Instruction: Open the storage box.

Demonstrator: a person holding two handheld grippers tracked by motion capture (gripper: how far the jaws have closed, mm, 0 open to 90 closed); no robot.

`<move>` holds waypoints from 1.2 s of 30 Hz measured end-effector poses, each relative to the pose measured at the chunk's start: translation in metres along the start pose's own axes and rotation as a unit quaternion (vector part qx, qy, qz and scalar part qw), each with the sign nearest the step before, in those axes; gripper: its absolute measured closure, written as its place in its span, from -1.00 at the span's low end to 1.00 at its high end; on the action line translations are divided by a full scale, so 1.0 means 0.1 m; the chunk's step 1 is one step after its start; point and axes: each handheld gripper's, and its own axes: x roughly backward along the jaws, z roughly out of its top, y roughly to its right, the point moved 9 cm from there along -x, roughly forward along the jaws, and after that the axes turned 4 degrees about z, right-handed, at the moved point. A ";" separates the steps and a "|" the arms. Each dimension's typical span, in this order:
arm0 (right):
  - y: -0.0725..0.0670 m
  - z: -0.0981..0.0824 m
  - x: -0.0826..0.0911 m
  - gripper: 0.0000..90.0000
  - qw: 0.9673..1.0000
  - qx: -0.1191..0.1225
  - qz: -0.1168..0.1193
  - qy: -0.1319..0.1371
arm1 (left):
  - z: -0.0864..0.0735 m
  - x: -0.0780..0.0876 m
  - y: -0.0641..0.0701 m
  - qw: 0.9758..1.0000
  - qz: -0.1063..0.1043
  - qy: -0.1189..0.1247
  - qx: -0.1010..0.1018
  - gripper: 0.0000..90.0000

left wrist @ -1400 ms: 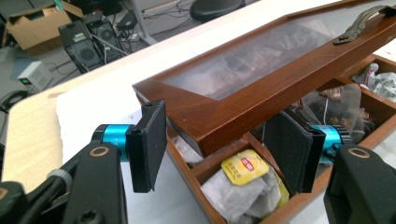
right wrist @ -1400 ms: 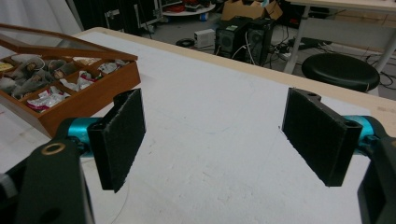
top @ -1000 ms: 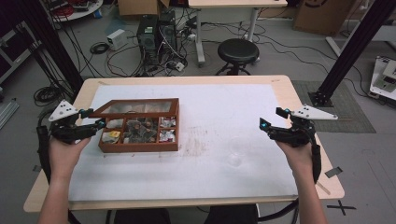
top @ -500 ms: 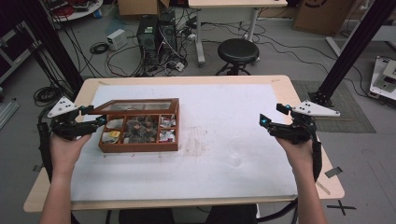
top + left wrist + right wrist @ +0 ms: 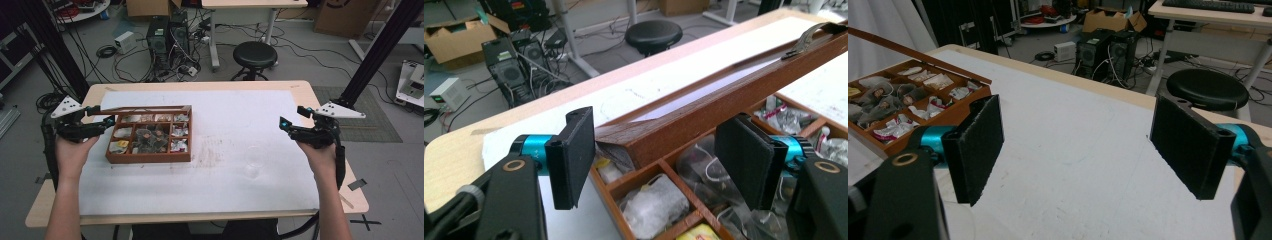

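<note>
raised lid (image 5: 142,109) blocks box (image 5: 148,158), paper (image 5: 240,125) open

Right gripper (image 5: 1075,150): two black pads rise from bottom of frame, wide apart, nothing betw. them. Teal collars behind each pad, lower left and lower right. Under and betw. them: white sheet (image 5: 1073,145) covering the table (image 5: 1013,62), pale wood edge running diag. from upper left to right. Left side of frame: wooden box (image 5: 953,116) w/ compartments, small wrapped items inside, its lid (image 5: 908,52) raised, thin edge slanting across upper left. Background, top: black PC towers (image 5: 1105,55), cables on floor, cardboard box (image 5: 1110,21); round black stool (image 5: 1208,89) at right, upper right a desk w/ keyboard (image 5: 1210,6).
</note>
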 end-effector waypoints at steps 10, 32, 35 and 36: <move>0.15 0.12 -0.06 -0.51 1.000 0.008 0.003 0.007 | 0.12 -0.09 -0.04 1.000 0.002 0.004 -0.002 -0.33; 0.34 0.22 -0.12 -0.51 1.000 0.014 0.004 0.011 | 0.27 -0.25 -0.13 0.999 -0.005 0.029 0.018 -0.33; 0.34 0.22 -0.10 -0.51 1.000 0.016 0.003 0.010 | 0.29 -0.27 -0.15 0.999 -0.004 0.032 0.020 -0.33; 0.34 0.22 -0.09 -0.51 1.000 0.017 0.002 0.010 | 0.30 -0.28 -0.15 0.999 -0.003 0.033 0.020 -0.33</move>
